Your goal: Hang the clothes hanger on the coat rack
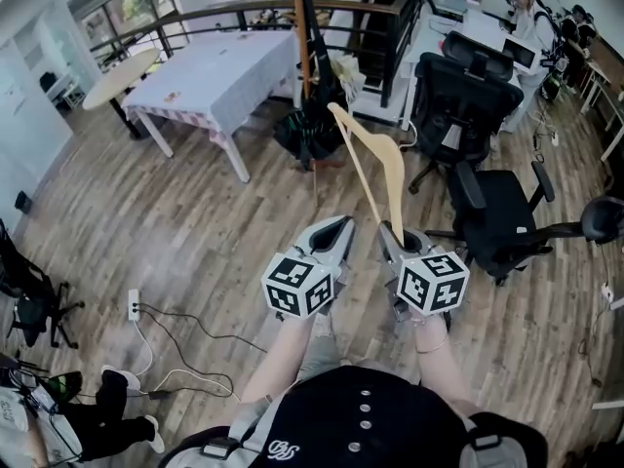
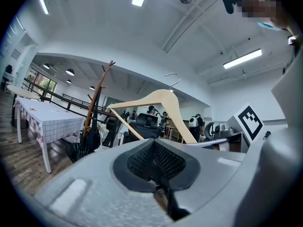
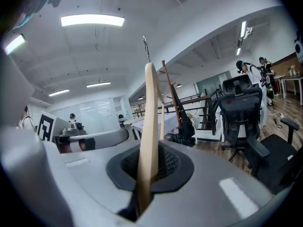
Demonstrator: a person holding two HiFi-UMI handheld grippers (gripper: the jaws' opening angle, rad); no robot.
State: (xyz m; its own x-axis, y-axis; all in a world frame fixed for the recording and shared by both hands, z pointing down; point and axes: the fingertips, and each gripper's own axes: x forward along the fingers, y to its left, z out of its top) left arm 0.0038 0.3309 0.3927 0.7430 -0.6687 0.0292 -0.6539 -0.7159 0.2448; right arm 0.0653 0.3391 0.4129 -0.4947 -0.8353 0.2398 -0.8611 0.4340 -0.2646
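One hanger [image 1: 377, 159] up front in the head view, upright, well short of the coat rack [image 1: 300, 27]; clamping its arm tip in the right gripper [image 1: 393, 230]. Left gripper view: holding the left gripper [image 2: 155, 160] with jaws pressed together on nothing, hanger beside the coat rack. Right gripper view: pinching the hanger tight, edge-on; aiming the hook [image 3: 145, 44] over a coat rack branch, lowering gently.
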